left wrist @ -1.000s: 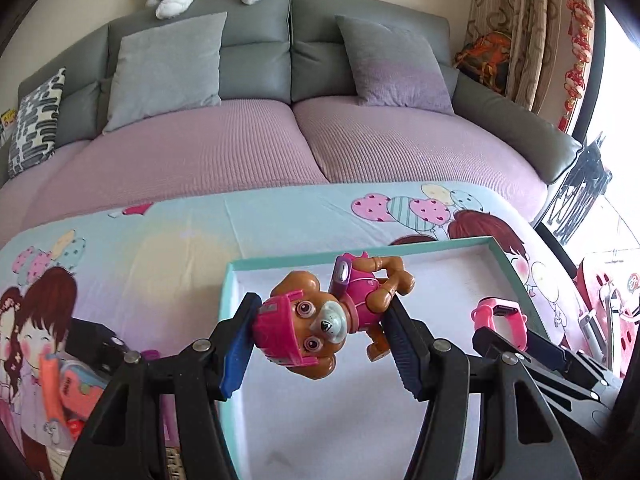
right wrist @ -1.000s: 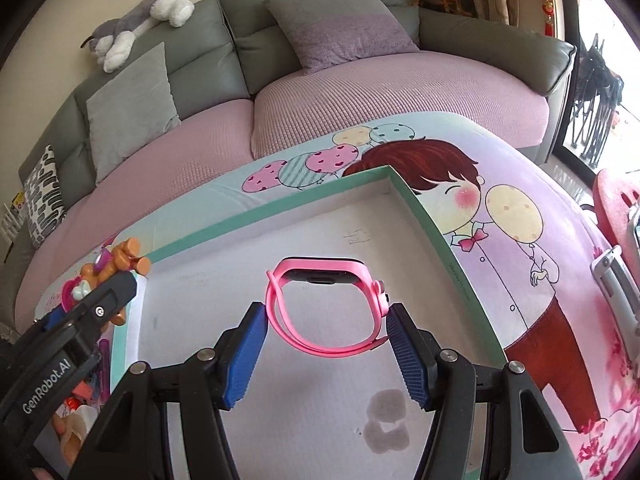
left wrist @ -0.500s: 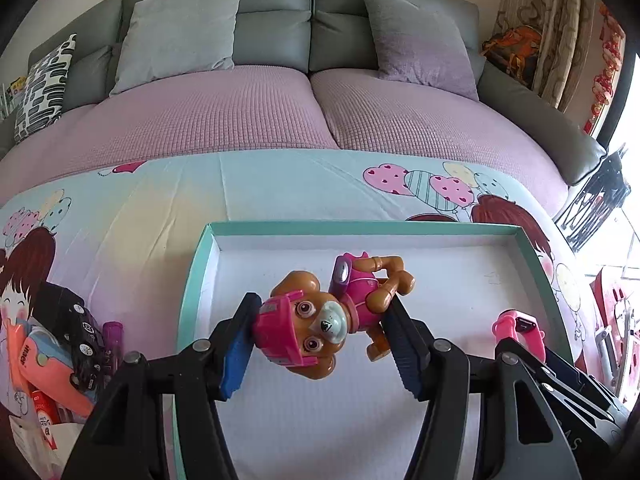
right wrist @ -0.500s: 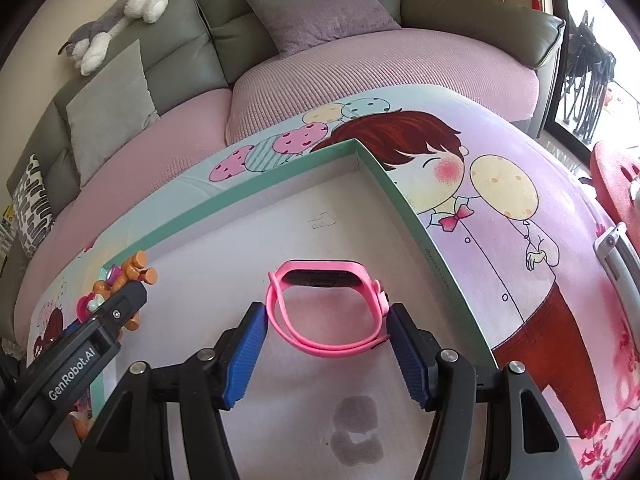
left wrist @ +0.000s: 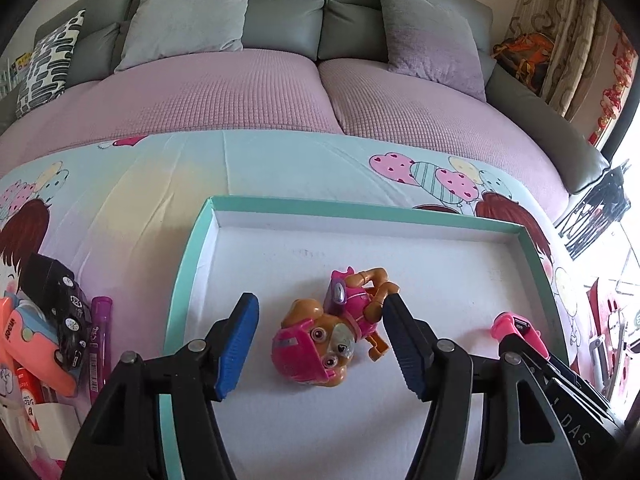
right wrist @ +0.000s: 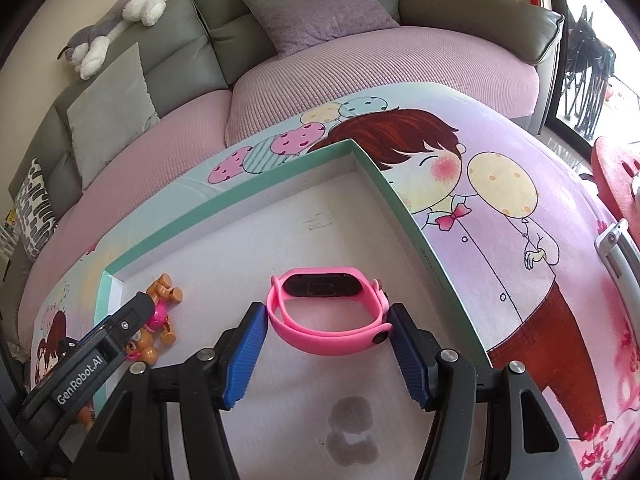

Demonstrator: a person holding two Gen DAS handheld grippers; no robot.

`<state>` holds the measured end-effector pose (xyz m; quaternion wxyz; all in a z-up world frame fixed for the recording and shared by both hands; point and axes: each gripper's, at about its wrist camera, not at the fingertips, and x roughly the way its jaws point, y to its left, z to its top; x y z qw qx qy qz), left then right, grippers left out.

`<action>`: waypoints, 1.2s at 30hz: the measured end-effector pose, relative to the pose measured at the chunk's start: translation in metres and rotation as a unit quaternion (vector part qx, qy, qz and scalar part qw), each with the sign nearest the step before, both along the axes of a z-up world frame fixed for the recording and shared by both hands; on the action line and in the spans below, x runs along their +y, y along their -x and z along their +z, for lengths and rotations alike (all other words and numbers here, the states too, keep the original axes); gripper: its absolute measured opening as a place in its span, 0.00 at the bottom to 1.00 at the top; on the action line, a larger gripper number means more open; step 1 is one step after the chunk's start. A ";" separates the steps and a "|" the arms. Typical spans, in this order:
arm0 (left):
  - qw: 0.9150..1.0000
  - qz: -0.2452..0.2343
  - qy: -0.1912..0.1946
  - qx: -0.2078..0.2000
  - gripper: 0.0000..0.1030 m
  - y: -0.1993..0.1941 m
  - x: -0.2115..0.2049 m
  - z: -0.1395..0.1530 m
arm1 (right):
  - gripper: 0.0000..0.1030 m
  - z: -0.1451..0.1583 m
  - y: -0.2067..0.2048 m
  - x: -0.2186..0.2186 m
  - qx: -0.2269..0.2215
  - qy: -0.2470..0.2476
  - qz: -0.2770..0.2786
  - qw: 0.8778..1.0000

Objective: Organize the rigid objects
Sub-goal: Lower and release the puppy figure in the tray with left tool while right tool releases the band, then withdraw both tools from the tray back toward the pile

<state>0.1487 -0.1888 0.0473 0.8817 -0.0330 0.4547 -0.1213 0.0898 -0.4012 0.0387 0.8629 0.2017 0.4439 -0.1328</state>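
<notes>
A grey sofa [left wrist: 304, 12] with pink seat covers stands behind your worktop [left wrist: 168, 176], which wears a cartoon-print cloth. On the cloth lies a shallow tray [left wrist: 188, 264] with a teal rim and a white floor.

Your left gripper [left wrist: 320, 340] hangs over the left half of the tray. Its jaws have just been opening, and they now stand spread. The toy pup [left wrist: 324, 340] lies on the tray floor between them, on its side. The left pad is clear of it; the right pad sits right at the pup's paw, and you cannot tell from here whether it touches.

Your right gripper [right wrist: 326, 350] is over the right half of the tray, pinching the pink watch [right wrist: 328, 308] by the two ends of its loop. The watch face points away from you and the strap hangs toward you.

Left of the tray, on the cloth, lie a black toy car [left wrist: 66, 312], a purple pen [left wrist: 98, 340] and an orange case [left wrist: 36, 344], close together. A dark stain [right wrist: 352, 436] marks the tray floor under the right gripper.
</notes>
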 end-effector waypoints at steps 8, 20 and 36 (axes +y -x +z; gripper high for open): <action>1.000 0.016 0.016 -0.017 0.81 0.004 0.010 0.013 | 0.65 0.003 -0.002 0.004 -0.003 0.011 0.008 1.000; 0.993 0.106 0.018 -0.056 0.94 0.006 0.045 0.025 | 0.91 0.005 -0.003 0.010 -0.015 0.032 0.017 0.999; 0.982 0.174 0.039 -0.058 1.00 0.008 0.074 0.017 | 1.00 0.007 -0.004 0.015 -0.026 0.035 0.021 0.999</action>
